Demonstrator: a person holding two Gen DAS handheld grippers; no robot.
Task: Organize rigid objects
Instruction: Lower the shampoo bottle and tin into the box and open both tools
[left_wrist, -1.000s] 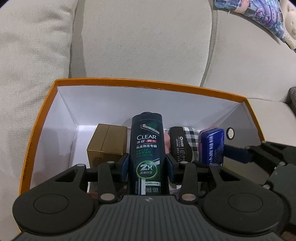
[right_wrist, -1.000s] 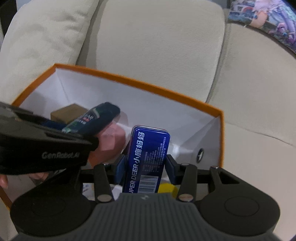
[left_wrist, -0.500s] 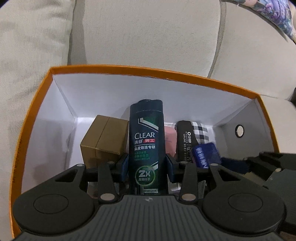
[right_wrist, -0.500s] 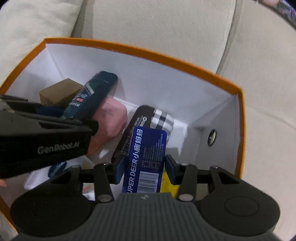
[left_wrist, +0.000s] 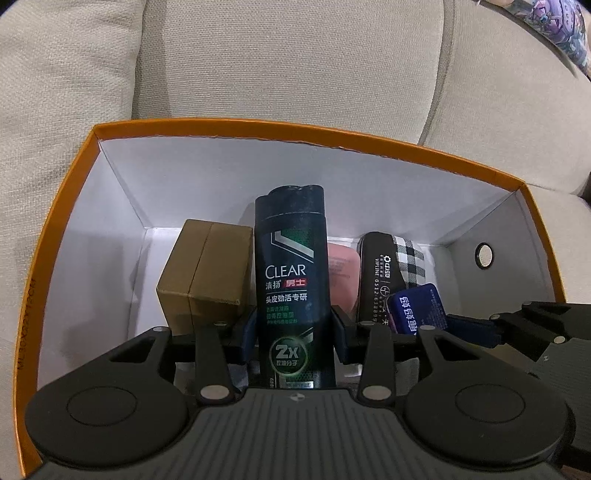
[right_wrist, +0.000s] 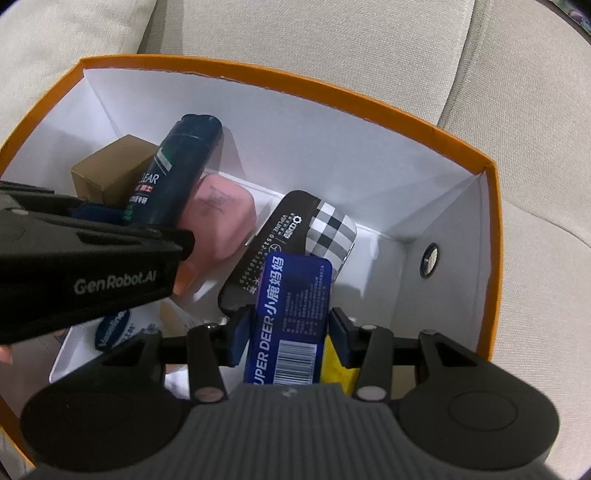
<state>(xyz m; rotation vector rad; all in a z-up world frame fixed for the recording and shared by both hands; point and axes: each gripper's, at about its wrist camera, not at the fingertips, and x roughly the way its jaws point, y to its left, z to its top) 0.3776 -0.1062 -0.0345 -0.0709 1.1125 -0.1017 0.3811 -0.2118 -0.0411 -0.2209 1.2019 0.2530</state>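
My left gripper is shut on a dark CLEAR shampoo bottle, held upright inside the orange-rimmed white box. The same bottle shows tilted in the right wrist view, with the left gripper's black body at the left. My right gripper is shut on a blue SUPER DEER tin, low in the box over a black-and-checked case. In the left wrist view the blue tin peeks in at the right.
In the box lie a brown carton, a pink block, a yellow item and a Vaseline tub. The box wall has a round hole at the right. Beige sofa cushions surround the box.
The right gripper sank deeper into the box with the blue tin and tipped further down. The left gripper and its bottle have barely shifted.
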